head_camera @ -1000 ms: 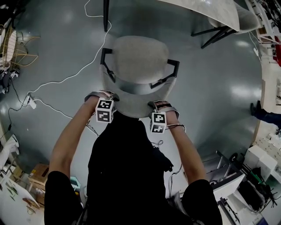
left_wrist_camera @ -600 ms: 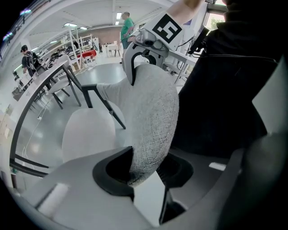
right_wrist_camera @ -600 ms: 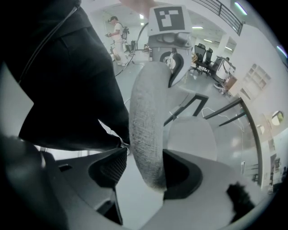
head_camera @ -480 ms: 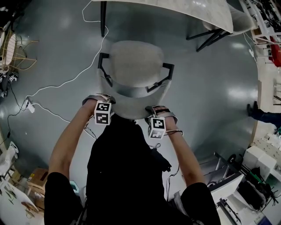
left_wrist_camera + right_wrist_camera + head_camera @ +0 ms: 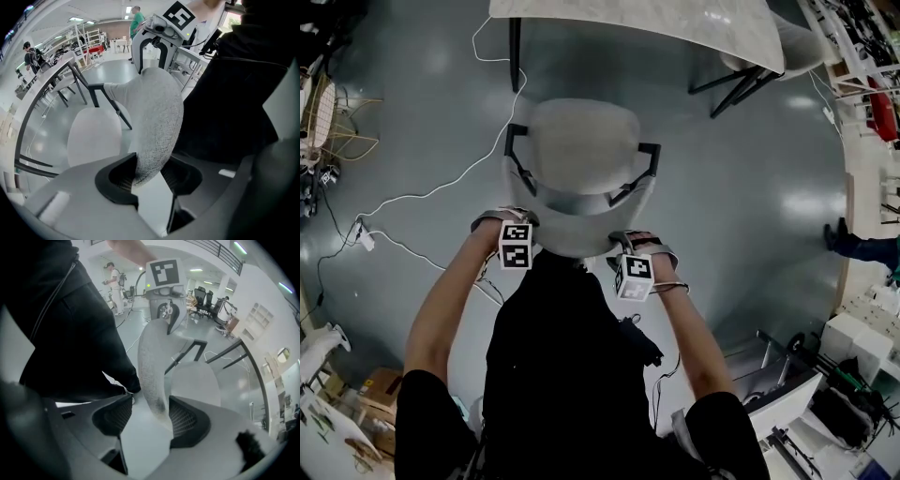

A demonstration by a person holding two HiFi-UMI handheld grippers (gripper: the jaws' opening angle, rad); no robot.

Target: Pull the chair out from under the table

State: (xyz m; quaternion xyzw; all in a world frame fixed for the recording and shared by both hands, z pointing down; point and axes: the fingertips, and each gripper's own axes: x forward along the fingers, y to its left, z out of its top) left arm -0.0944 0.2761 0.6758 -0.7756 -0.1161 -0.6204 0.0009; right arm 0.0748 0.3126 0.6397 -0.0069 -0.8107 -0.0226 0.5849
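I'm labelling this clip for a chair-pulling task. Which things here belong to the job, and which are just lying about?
Job: grey upholstered chair with black armrests; white table; left gripper, jaws just opening around the backrest; right gripper, open around it.
Lying about: white floor cable; second chair at the table's right end; brown cardboard box.

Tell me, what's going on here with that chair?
A person holds a gripper in each hand at the top of the backrest of a grey chair. The chair stands on the floor, clear of the table, so the pull looks done. The left gripper has just been opening its jaws, with the backrest between them. The right gripper has its jaws apart round the backrest too. The person seems to be letting go.
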